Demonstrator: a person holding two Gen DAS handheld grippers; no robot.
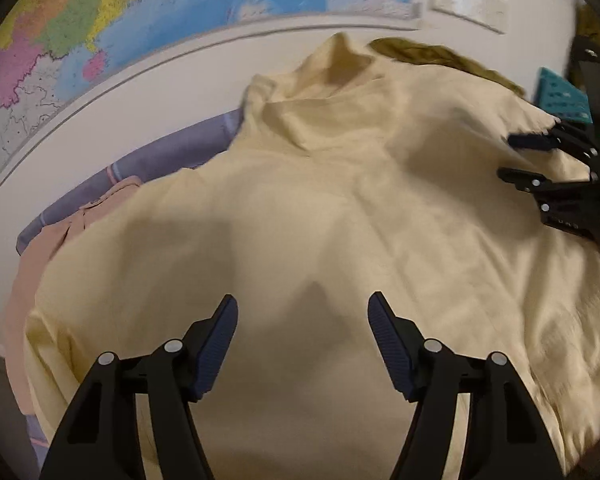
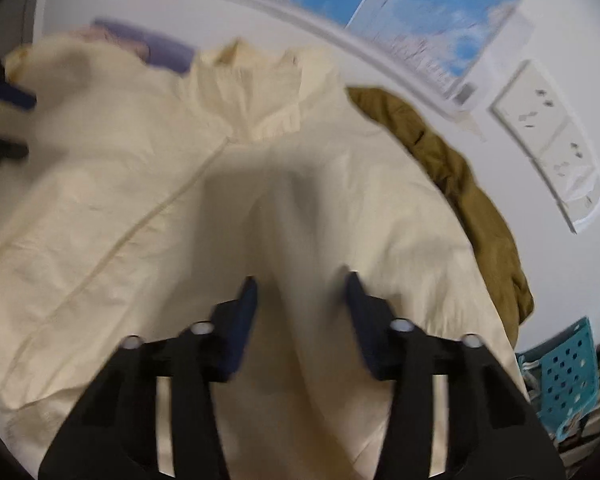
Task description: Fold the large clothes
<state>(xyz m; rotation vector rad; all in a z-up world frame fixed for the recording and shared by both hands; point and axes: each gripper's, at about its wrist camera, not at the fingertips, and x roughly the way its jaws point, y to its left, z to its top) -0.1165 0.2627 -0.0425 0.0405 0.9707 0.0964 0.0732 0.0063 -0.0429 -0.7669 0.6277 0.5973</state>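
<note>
Left claw (image 1: 302, 320) spread wide, right claw (image 2: 300, 292) parted, both empty above cream garment (image 1: 340, 208).

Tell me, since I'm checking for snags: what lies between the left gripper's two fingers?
Only the cream garment, spread flat beneath the open left gripper; nothing is pinched between its fingers. The left wrist view shows this.
</note>
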